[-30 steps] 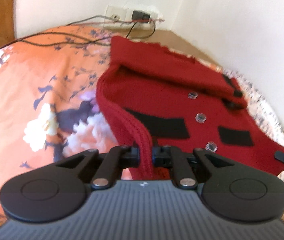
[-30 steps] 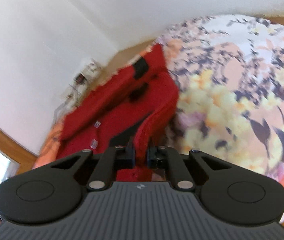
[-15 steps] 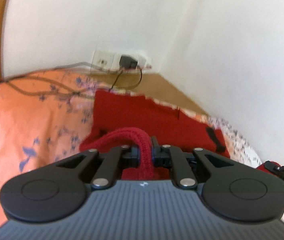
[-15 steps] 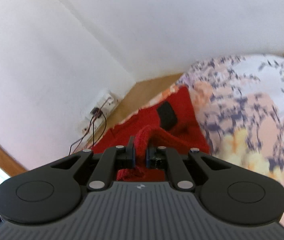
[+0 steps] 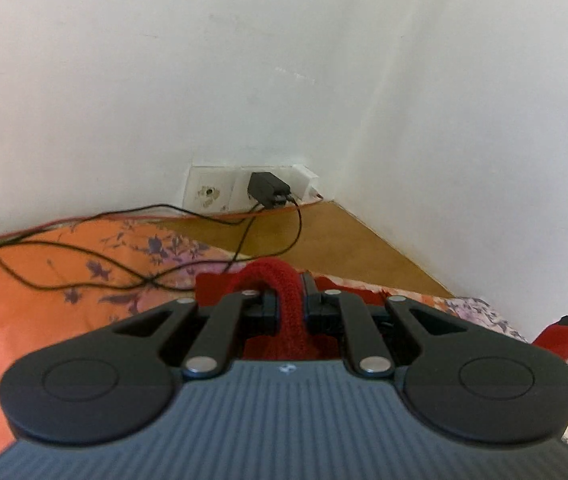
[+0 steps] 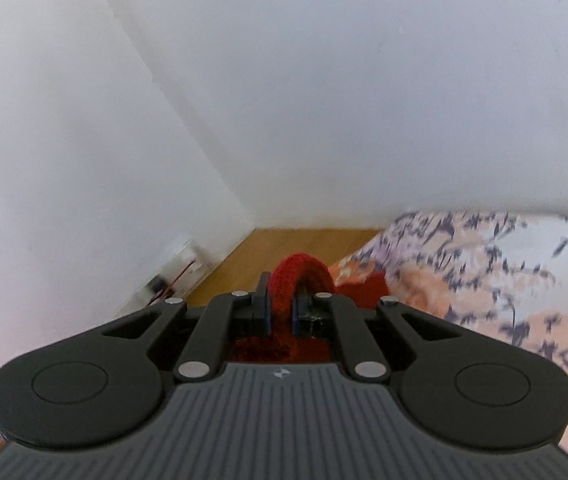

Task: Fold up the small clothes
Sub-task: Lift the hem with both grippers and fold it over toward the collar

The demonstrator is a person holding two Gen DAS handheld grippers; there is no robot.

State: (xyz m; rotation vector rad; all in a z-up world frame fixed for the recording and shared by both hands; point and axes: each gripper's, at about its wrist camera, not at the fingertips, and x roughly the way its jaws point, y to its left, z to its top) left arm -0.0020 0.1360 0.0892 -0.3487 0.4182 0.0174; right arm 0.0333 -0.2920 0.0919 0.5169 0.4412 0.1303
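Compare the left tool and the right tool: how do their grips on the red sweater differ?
The left tool pinches a ribbed edge of the red sweater that arches to its left; the right tool pinches a thicker bunched hump. Cables on the bedspread lie beyond the left tool; bare floor lies beyond the right. Both are shut on the sweater.

Both hand-held grippers [image 5: 289,307] [image 6: 281,309] clamped tight

Both tongs carried the red cardigan [image 5: 290,312] forward toward the wall corner
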